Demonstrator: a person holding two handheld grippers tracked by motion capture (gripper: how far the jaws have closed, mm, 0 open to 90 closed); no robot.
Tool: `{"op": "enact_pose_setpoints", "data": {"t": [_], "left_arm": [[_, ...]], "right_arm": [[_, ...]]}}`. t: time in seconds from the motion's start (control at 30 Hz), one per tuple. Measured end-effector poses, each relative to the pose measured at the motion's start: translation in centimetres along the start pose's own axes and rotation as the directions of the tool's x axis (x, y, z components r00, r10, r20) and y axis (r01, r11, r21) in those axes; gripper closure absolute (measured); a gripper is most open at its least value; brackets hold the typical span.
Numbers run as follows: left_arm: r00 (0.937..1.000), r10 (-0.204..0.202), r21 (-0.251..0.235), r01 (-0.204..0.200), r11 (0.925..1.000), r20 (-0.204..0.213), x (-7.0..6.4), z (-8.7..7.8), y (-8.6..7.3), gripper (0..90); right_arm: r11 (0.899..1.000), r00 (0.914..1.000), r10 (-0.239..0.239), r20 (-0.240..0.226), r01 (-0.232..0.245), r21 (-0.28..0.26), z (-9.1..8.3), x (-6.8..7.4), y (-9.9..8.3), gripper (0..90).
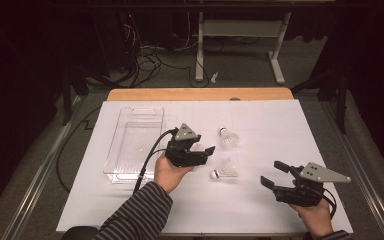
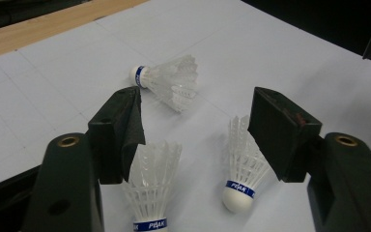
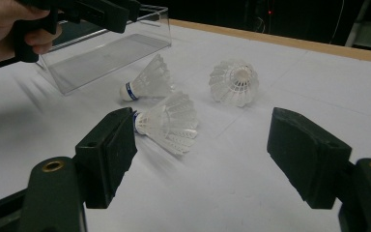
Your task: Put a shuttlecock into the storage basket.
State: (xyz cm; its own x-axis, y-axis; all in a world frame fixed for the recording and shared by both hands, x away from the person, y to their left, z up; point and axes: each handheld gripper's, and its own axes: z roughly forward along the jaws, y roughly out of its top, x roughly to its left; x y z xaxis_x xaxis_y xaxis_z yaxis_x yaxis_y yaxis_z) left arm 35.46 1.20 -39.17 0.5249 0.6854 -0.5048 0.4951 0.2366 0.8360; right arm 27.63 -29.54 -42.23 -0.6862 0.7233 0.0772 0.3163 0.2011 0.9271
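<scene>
Three white feathered shuttlecocks with white cork tips and blue bands lie close together near the middle of the white-covered table. In the high view, one shuttlecock lies farthest from the person, a second shuttlecock lies nearer, and the third shuttlecock sits just under the left tool. The left tool, black with a grey three-cornered plate, is held in the person's left hand, its sleeve striped, and hovers over the shuttlecocks with its jaws spread wide and nothing between them. In the left gripper view, two shuttlecocks show between and below the parted jaws, one beside each jaw, though whether a jaw touches either cannot be told. A clear rectangular plastic tray stands just left of that hand. The right tool, held in the right hand near the table's near right corner, is also spread open and holding nothing, well apart from the shuttlecocks.
</scene>
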Motion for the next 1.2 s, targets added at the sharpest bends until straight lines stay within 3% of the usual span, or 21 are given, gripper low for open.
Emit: {"op": "enact_pose_setpoints", "data": {"t": [0.37, 0.73, 0.93, 1.2], "left_arm": [[0.9981, 0.006, 0.094, 0.000, 0.9956, -0.062, 0.2, 0.8, 0.5, 39.1], [0.9917, 0.004, 0.195, 0.022, 0.9806, -0.129, 0.6, 1.4, 0.9, 39.3], [0.9858, 0.019, 0.253, 0.024, 0.9673, -0.167, 0.8, 1.8, 1.0, 39.4], [0.9738, 0.026, 0.336, 0.053, 0.9405, -0.226, 1.6, 2.6, 0.6, 39.2]], "right_arm": [[1.000, 1.0000, 0.000, 0.000, 0.000, 0.000, 0.0, 0.0, 0.0, 26.3], [1.000, 1.0000, -0.002, -0.001, 0.002, 0.003, 0.0, 0.0, 0.0, 26.4], [1.000, 1.0000, -0.003, -0.002, 0.003, 0.005, 0.0, 0.0, 0.0, 26.4], [1.000, 1.0000, -0.003, -0.003, 0.004, 0.005, 0.0, 0.0, 0.0, 26.3]]}}
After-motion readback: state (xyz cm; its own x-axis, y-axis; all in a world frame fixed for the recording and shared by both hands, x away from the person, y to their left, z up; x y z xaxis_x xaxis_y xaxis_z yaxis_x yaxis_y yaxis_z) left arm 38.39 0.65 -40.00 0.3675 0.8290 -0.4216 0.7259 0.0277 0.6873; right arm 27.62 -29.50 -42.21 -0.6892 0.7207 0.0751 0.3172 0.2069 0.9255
